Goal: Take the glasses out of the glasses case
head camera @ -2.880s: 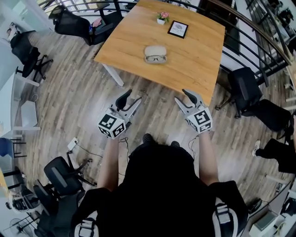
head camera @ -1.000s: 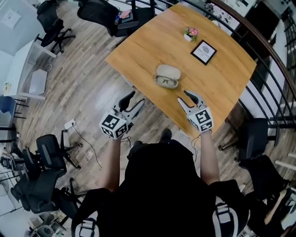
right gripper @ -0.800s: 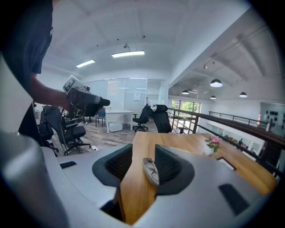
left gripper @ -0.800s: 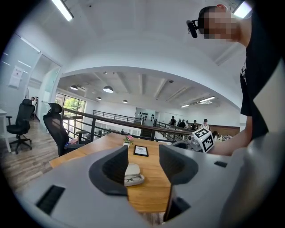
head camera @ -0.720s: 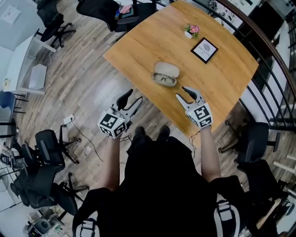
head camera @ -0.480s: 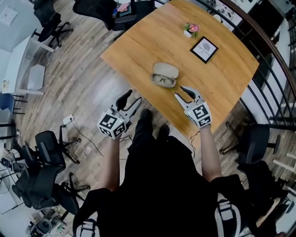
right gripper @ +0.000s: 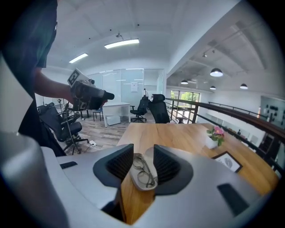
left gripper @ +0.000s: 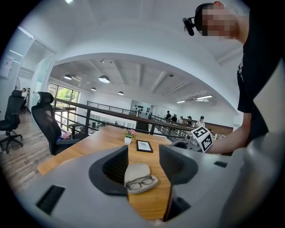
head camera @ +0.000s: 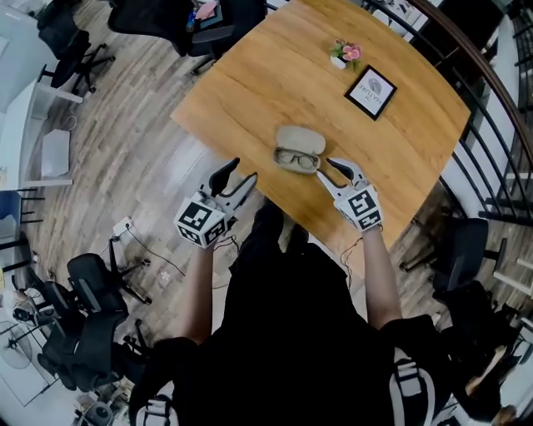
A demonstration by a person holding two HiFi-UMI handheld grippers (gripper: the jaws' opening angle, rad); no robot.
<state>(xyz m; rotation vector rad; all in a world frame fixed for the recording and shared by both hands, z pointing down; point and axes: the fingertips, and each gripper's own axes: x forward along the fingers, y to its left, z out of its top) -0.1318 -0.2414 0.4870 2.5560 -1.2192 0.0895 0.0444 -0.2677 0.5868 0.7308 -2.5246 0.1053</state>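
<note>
An open beige glasses case (head camera: 298, 143) lies on the wooden table (head camera: 250, 83), and dark-framed glasses (head camera: 296, 158) rest in its near half. My left gripper (head camera: 236, 180) hovers open over the table's near edge, left of the case and apart from it. My right gripper (head camera: 330, 171) is just right of the case with its jaws closing, and nothing is pressed between them. The left gripper view shows the case (left gripper: 137, 176) and glasses (left gripper: 141, 181) lying beyond the gap in the jaws. In the right gripper view, the case (right gripper: 141, 179) and glasses (right gripper: 144, 171) lie just beyond the jaws.
A small pot of pink flowers (head camera: 344, 55) and a black-framed picture (head camera: 371, 91) stand at the table's far side. A dark railing (head camera: 491, 125) curves round the right. Office chairs (head camera: 191, 17) stand on the wood floor beyond and to the left.
Both grippers have come forward to the table. The right one now sits close beside the case and the left one has reached the table's edge. Nothing was taken hold of.
</note>
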